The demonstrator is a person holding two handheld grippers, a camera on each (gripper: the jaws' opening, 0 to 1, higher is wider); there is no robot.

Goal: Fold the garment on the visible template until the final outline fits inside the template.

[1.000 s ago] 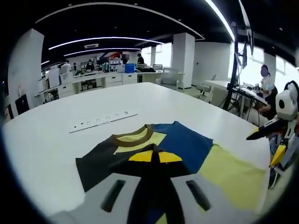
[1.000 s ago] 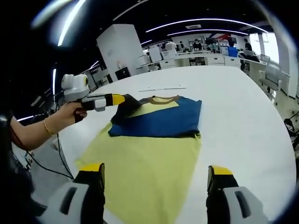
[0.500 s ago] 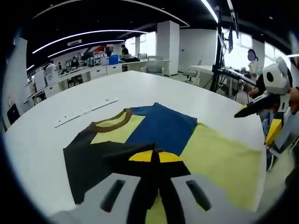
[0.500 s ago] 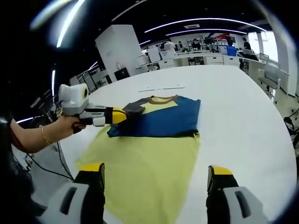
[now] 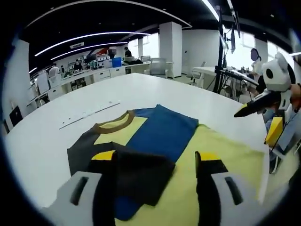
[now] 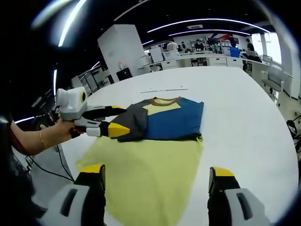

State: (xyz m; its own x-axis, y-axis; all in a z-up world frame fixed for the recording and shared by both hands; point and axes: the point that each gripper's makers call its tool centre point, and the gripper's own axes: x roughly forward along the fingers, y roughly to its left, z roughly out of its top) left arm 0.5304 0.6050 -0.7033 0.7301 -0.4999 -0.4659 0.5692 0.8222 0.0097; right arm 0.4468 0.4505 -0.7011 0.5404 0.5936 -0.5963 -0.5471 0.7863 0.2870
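A T-shirt with blue, yellow and dark grey panels and a brown collar lies on a pale yellow template sheet. Its dark grey sleeve is folded inward over the shirt. My left gripper is open just above that fold, holding nothing. In the right gripper view the shirt covers the far end of the template, and the left gripper, held by a hand, stands open at the shirt's left edge. My right gripper hovers open over the template's near end, also seen at the right.
The white table extends far around the sheet. A thin white strip lies beyond the collar. The table edge drops off at the near right. Desks, pillars and people fill the office behind.
My left gripper has opened and let go of the dark sleeve, which now lies folded over the shirt. The right gripper has stayed where it was.
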